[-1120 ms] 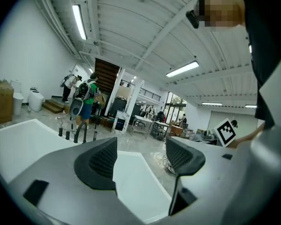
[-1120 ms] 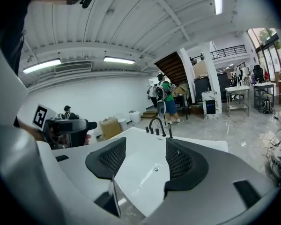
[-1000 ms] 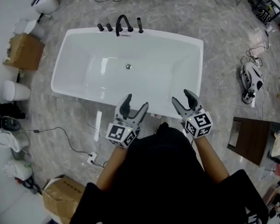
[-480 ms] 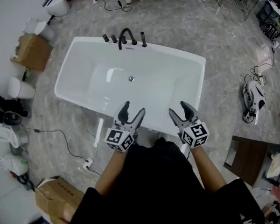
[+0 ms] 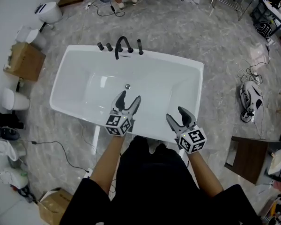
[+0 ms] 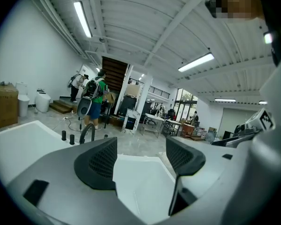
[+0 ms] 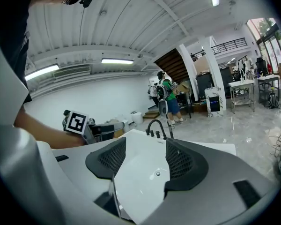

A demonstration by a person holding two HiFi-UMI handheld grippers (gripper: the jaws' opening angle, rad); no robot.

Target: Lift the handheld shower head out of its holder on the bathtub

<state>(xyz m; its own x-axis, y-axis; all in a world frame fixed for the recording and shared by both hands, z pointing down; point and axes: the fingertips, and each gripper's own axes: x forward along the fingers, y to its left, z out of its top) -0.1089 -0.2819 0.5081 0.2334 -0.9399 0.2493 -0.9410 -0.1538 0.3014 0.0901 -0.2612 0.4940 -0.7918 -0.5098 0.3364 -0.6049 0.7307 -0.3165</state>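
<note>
The grey marbled floor [image 5: 215, 36] carries a white bathtub [image 5: 171, 58] centrally, a cardboard box [image 5: 22, 61] at 9 o'clock, and cables [image 5: 253, 60] at 3.

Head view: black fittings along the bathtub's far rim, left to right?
Small black round knob → second small black round knob → black arched metal spout → black upright handheld shower head in its holder.

The left claw [image 5: 129, 98] was held forward on an outstretched forearm [image 5: 107, 159], jaws apart with nothing between them. The right claw [image 5: 175, 114] sat behind and to its right, jaws likewise apart and empty.
</note>
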